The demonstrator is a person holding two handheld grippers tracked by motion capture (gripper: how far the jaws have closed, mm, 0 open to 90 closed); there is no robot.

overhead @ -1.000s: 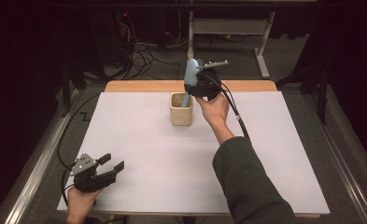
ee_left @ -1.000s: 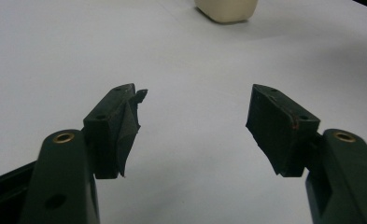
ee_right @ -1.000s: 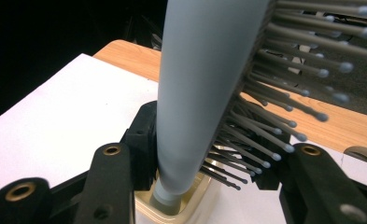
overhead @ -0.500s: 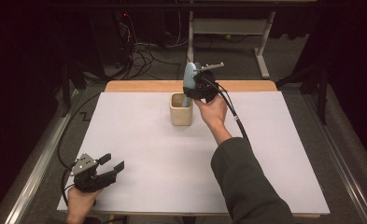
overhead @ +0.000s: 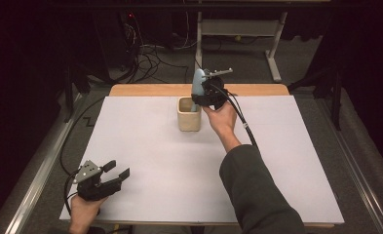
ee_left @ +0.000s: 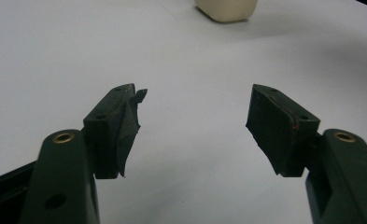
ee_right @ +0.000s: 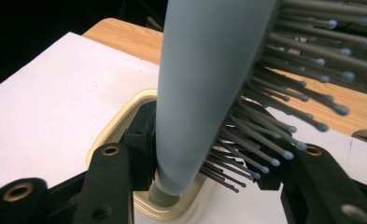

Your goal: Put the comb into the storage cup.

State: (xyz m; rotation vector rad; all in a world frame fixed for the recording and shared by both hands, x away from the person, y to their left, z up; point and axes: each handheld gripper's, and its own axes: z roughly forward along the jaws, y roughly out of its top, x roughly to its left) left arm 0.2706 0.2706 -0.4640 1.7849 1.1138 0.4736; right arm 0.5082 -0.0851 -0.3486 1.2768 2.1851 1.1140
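Your left gripper (overhead: 112, 176) rests at the near left corner of the table (overhead: 277, 146), jaws spread, holding nothing. Farther off, your right gripper (overhead: 199, 100), arm outstretched, pinches the grey-blue hairbrush (overhead: 198, 84) upright, handle down in the cream cup (overhead: 188, 117), bristles facing right

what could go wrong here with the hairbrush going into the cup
1. The right gripper clamps the hairbrush across its bristles, a springy hold, so the brush might twist or slip.
2. The brush stands tall and upright, with its lower end in the small cream cup; let go, it may lean and tip the cup.
3. The left gripper lies open far off at the table's near edge, so nothing steadies the cup.
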